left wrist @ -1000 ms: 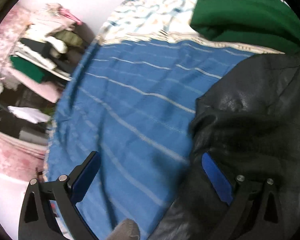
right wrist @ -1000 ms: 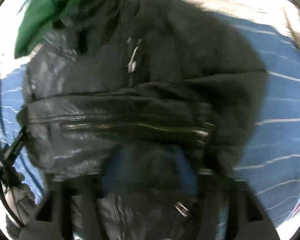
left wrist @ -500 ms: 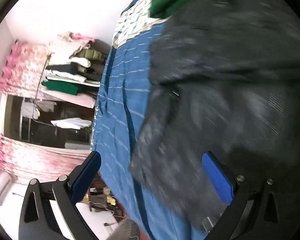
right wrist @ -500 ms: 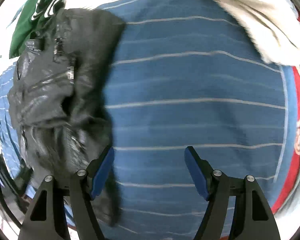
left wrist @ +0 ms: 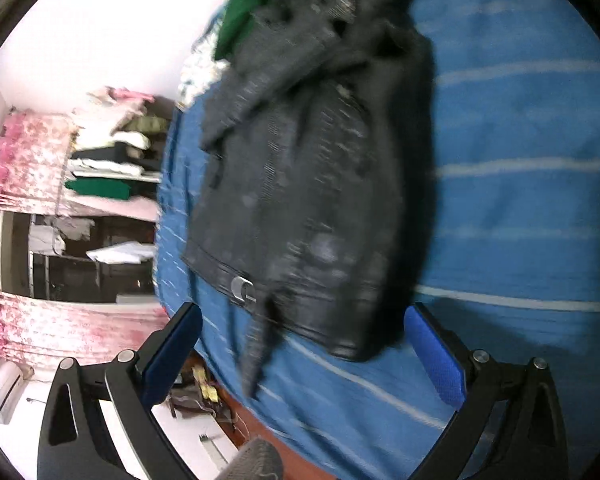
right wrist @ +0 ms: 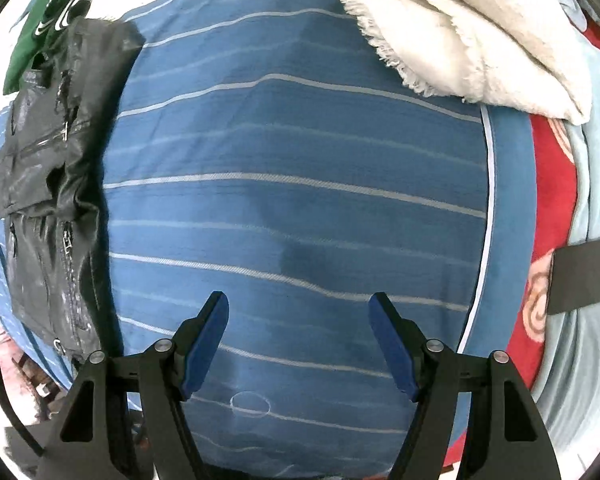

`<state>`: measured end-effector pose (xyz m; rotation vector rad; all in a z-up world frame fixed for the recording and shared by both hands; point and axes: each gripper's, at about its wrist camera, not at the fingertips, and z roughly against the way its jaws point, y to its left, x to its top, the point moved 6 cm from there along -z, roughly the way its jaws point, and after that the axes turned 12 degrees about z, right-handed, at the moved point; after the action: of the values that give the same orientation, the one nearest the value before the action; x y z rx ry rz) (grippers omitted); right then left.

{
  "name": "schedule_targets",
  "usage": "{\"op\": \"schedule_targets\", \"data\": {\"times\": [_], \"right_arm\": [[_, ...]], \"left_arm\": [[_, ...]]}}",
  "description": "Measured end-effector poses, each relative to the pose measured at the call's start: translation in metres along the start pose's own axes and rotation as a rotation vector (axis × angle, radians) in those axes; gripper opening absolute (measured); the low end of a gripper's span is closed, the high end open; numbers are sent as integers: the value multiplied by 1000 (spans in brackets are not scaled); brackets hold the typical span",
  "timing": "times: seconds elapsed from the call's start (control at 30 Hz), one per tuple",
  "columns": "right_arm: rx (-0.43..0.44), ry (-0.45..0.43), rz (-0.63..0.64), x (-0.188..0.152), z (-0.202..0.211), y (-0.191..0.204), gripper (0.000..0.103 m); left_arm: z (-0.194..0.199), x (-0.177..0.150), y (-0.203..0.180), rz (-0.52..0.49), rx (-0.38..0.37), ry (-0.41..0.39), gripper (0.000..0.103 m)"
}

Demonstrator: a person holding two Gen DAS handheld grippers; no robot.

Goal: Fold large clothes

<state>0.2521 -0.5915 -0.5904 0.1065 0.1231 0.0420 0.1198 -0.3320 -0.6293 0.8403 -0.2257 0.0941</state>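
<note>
A black leather jacket [left wrist: 312,184] lies bunched on the bed's blue striped sheet [right wrist: 300,184], toward its left edge. The left tongs [left wrist: 300,344] hover spread wide apart just before the jacket's hem, holding nothing. The right tongs [right wrist: 298,332] gape empty over bare sheet, the jacket [right wrist: 48,184] well off to their left.
</note>
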Motion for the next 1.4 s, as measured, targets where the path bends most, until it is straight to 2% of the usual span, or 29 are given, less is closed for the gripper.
{"op": "schedule_targets", "data": {"times": [0.1,0.2,0.27,0.3,0.33,0.4,0.43,0.57,0.63,0.67,0.7,0.73,0.83,0.93,1.1,1.23,1.33,1.4], "right_arm": [[24,-1,18,10,-5,2,74],[84,-6,40,25,-13,10,74],[203,-41,58,43,-21,21,74],[265,-56,67,52,-25,28,74],[338,-69,75,63,-29,36,74],[490,-105,81,88,-37,53,77],[551,-121,78,100,-41,61,79],[756,-145,23,145,-57,96,79],[801,-143,-22,157,-62,107,78],[802,-152,-52,164,-64,112,65],[797,-168,-72,165,-69,130,36],[749,-166,-93,167,-68,133,34],[699,-197,-131,165,-47,141,17],[661,-250,-94,161,4,159,16],[569,-300,-17,175,71,241,15],[482,-298,74,198,98,321,15],[409,-277,140,217,97,392,15],[357,-256,180,229,86,435,15]], "left_arm": [[-21,4,-13,1,46,-1,103],[-39,24,-4,85,25,3,103],[-50,36,10,134,10,7,99],[-54,38,13,152,-14,16,83],[-58,39,17,174,-62,34,72],[-60,41,23,218,-163,54,31],[-59,42,26,223,-188,55,22],[-53,51,48,258,-242,28,13],[-50,54,56,267,-262,20,12],[-50,56,61,273,-275,19,12],[-49,58,67,281,-296,22,12],[-49,60,72,287,-312,24,12],[-52,70,97,314,-370,27,12],[-57,76,126,345,-426,37,12],[-88,89,184,437,-562,113,15],[-133,98,226,535,-660,180,18],[-173,100,253,618,-712,227,20],[-212,98,269,685,-726,260,27]]}}
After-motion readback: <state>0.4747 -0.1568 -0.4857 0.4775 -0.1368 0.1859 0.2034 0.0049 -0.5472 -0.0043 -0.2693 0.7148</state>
